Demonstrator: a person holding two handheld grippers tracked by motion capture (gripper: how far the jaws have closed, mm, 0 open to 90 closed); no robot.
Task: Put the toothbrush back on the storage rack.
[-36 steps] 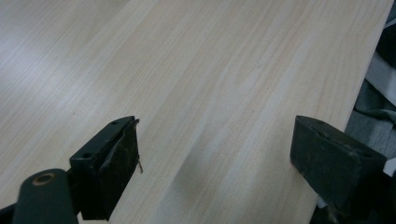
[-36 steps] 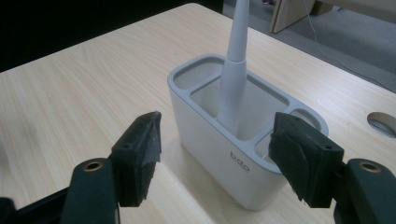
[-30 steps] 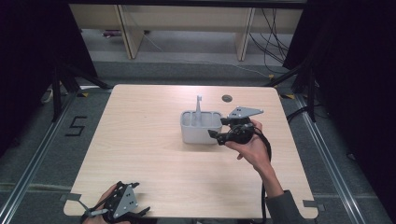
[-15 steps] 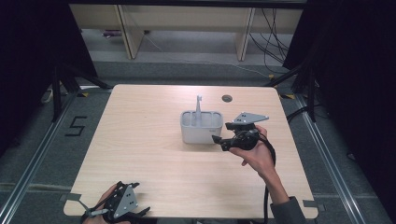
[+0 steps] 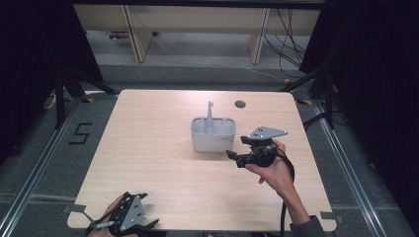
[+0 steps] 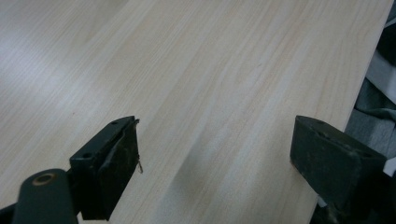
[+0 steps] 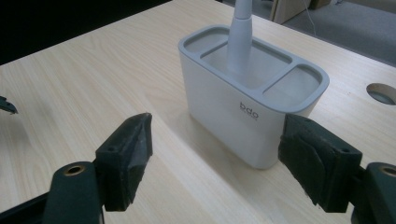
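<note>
A light grey caddy [image 5: 212, 138] with divided compartments stands a little behind the table's middle, and a pale upright handle [image 5: 210, 111] rises from it. My right gripper [image 5: 233, 159] hovers just off the caddy's front right corner, pointing left. Its jaws have just been opening and stand open with nothing between them. In the right gripper view the caddy [image 7: 243, 102] and handle [image 7: 240, 37] sit beyond the gripper [image 7: 219, 154]. My left gripper [image 5: 143, 224] rests at the table's near left edge. In the left gripper view the gripper [image 6: 215, 158] is open over bare wood.
The wooden table [image 5: 148, 148] has a round cable hole [image 5: 240, 104] behind the caddy, also seen as the hole [image 7: 380, 93] in the right gripper view. Wooden shelving [image 5: 197, 29] and cables stand beyond the far edge. Dark curtains flank both sides.
My right gripper has drawn back from the caddy toward the near right, and its jaws look a little wider. The left gripper has stayed put.
</note>
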